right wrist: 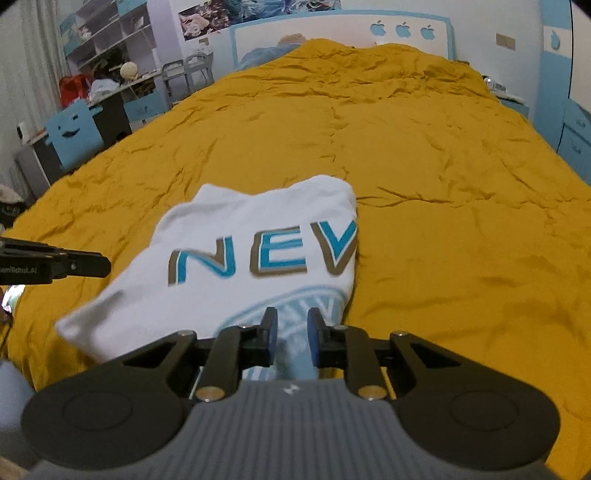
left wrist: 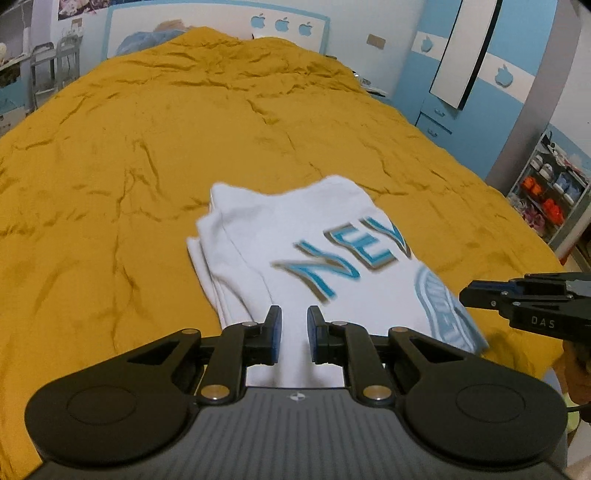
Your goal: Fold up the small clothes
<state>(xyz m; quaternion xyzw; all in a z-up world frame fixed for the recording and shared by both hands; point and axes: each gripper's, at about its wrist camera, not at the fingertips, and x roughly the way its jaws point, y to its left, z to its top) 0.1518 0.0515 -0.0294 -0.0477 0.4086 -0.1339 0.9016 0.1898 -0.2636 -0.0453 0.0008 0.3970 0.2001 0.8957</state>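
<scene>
A small white cotton shirt with big blue letters "NEV" lies folded on a wide, wrinkly mustard-yellow bed cover. In the left wrist view the shirt sits just past the fingers, from the middle out toward 3 o'clock. Its folded layers stack up along the edge at 9 o'clock. A pale blue round print shows on the part of the shirt near 4 o'clock.

The left gripper is over the near edge of the shirt. Its two black fingers with blue pads stand apart, with white cloth showing in the gap. It holds nothing.

In the right wrist view the same shirt lies from the middle toward 9 o'clock, and the bed cover fills the side at 3 o'clock. The right gripper is over the pale blue print at the near end of the shirt. Its fingers are spread too, and nothing is pinched between them.

Each gripper shows up in the other camera: the right one at 3 o'clock in the left view, the left one at 9 o'clock in the right view.

Far off at 12 o'clock is a white headboard with blue apple shapes. A shelf with shoes stands at 2 o'clock in the left view.
</scene>
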